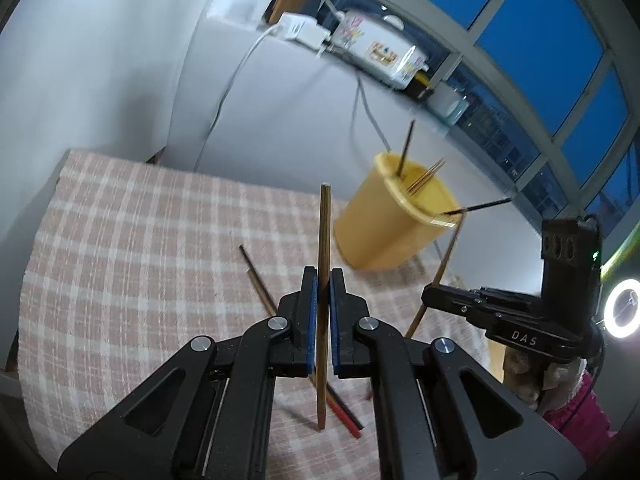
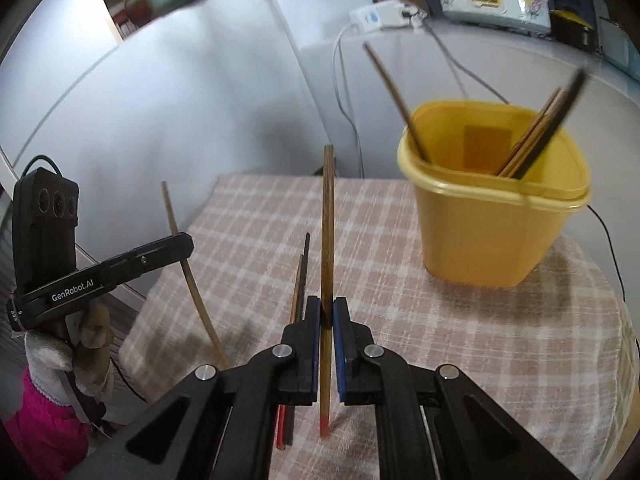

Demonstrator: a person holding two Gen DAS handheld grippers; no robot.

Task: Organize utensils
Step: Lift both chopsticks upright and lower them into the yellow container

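My left gripper [image 1: 323,274] is shut on a pale bamboo chopstick [image 1: 325,232] that stands upright between its blue pads. In the right wrist view the same gripper [image 2: 186,242] appears at the left, holding that thin chopstick [image 2: 188,276]. My right gripper [image 2: 327,304] is shut on a darker brown chopstick [image 2: 328,220] with a red lower tip. It also shows at the right of the left wrist view [image 1: 430,295]. Both are above the checked cloth [image 2: 400,320]. A yellow cup [image 2: 492,232] [image 1: 384,224] holds several chopsticks. Two more chopsticks [image 2: 302,276] [image 1: 256,280] lie on the cloth.
Behind the table a white counter carries a flowered rice cooker [image 1: 384,48], a power strip [image 1: 298,30] and trailing cables. A ring light [image 1: 622,308] glows at the far right. A gloved hand with a pink sleeve [image 2: 44,412] holds the left gripper.
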